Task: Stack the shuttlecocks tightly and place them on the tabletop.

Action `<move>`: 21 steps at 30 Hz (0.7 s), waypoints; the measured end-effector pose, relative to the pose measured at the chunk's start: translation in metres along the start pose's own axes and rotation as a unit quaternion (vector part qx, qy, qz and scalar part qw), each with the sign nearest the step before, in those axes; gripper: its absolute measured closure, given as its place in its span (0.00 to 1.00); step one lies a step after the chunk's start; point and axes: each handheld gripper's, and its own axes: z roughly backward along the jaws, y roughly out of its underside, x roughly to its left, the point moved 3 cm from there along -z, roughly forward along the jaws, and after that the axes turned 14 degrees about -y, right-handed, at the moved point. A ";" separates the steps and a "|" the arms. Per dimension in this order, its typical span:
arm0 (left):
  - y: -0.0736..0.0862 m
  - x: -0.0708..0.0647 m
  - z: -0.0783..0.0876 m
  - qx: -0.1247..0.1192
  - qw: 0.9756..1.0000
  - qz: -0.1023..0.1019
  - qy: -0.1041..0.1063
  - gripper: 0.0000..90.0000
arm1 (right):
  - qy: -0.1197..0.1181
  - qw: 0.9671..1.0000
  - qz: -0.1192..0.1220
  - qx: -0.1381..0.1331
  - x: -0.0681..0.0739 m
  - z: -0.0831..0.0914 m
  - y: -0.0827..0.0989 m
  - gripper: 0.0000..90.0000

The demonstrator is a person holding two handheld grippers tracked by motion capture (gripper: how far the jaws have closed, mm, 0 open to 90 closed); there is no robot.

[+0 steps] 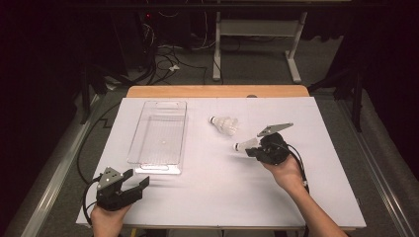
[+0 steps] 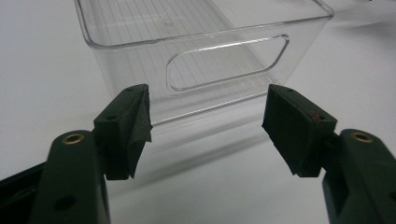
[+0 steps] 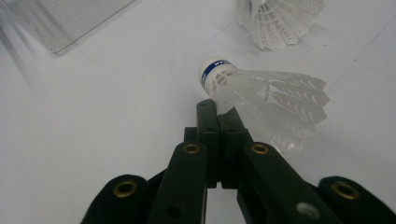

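Note:
A white shuttlecock with a blue band round its cork lies sideways at the tip of my right gripper. The jaws are pressed together and pinch the edge of its feather skirt. From above, that shuttlecock points left of the right gripper, right of the table's middle. A second shuttlecock lies free a little farther back, and its skirt is at the top of the right gripper view. My left gripper stands open at the near left corner, with nothing between its jaws.
A clear plastic bin stands lengthwise at the left centre. Its near end wall with a handle slot faces the left gripper just ahead. A white sheet covers the table. Cables and a desk frame are on the floor beyond.

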 end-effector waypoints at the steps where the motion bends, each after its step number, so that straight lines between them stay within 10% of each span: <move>1: 0.000 0.001 0.000 0.001 1.000 0.000 -0.001 0.37 | 0.002 1.000 -0.002 0.001 -0.002 -0.001 0.000 1.00; 21: 0.000 0.001 -0.001 0.003 1.000 -0.001 -0.001 0.37 | 0.040 0.998 -0.035 -0.015 -0.030 -0.001 -0.022 1.00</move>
